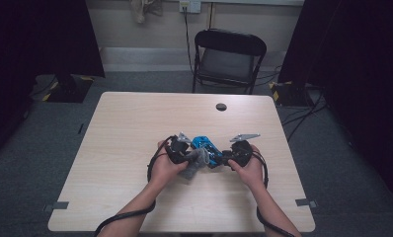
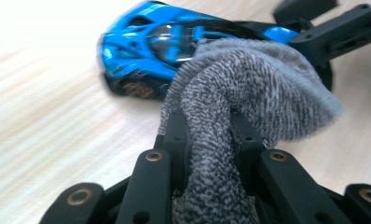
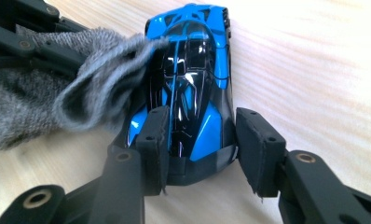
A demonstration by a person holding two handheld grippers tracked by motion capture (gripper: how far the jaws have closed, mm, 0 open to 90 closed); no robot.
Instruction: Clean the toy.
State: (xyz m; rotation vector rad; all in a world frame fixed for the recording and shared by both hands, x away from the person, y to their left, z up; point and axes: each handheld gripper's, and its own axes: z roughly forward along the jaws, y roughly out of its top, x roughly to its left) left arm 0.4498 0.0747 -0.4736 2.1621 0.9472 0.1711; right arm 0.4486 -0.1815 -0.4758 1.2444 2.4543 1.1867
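Observation:
A blue and black toy car (image 1: pixel 204 145) sits on the wooden table (image 1: pixel 135 118) between my two grippers. My left gripper (image 2: pixel 209 121) is shut on a folded grey cloth (image 2: pixel 249 84), whose free end lies against the car (image 2: pixel 141 51). In the right gripper view the car (image 3: pixel 193 60) lies lengthwise between the jaws of my right gripper (image 3: pixel 203 114). One pad sits against the car's side and the other stands a little off it. The cloth (image 3: pixel 81 79) drapes over the car's left flank. From above, the left gripper (image 1: pixel 187 157) and right gripper (image 1: pixel 223 159) face each other.
A black folding chair (image 1: pixel 229 57) stands beyond the table's far edge. A dark round cable hole (image 1: pixel 221 106) sits in the tabletop near that edge. Cables trail from both grippers over the near edge. Bare wood lies on all sides of the hands.

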